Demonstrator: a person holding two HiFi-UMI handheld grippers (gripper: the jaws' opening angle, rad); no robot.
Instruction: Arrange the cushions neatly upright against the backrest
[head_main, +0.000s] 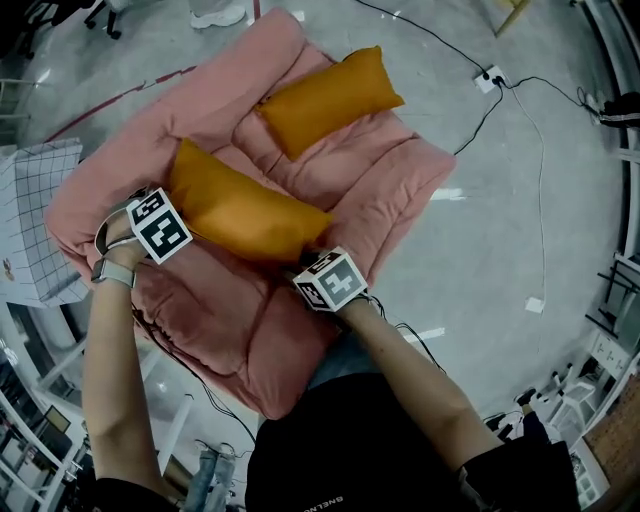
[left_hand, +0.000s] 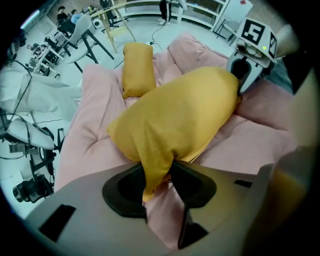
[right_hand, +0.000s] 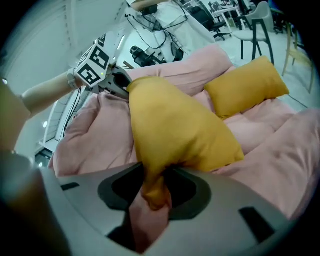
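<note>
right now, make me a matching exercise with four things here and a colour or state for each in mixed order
Things:
1 near cushion
2 far cushion
3 sofa
4 left gripper

States:
a pink
b shut on a cushion corner
c held at both ends
d orange, no gripper on it

Pairs: 1-c; 2-d; 3-a; 4-b

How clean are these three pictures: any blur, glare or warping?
Head view: sharp, evenly lit, small glare patches on the floor, edges bowed. Left gripper view: strong fisheye, dark corners, cushion fairly sharp. Right gripper view: same fisheye, background pale and soft.
</note>
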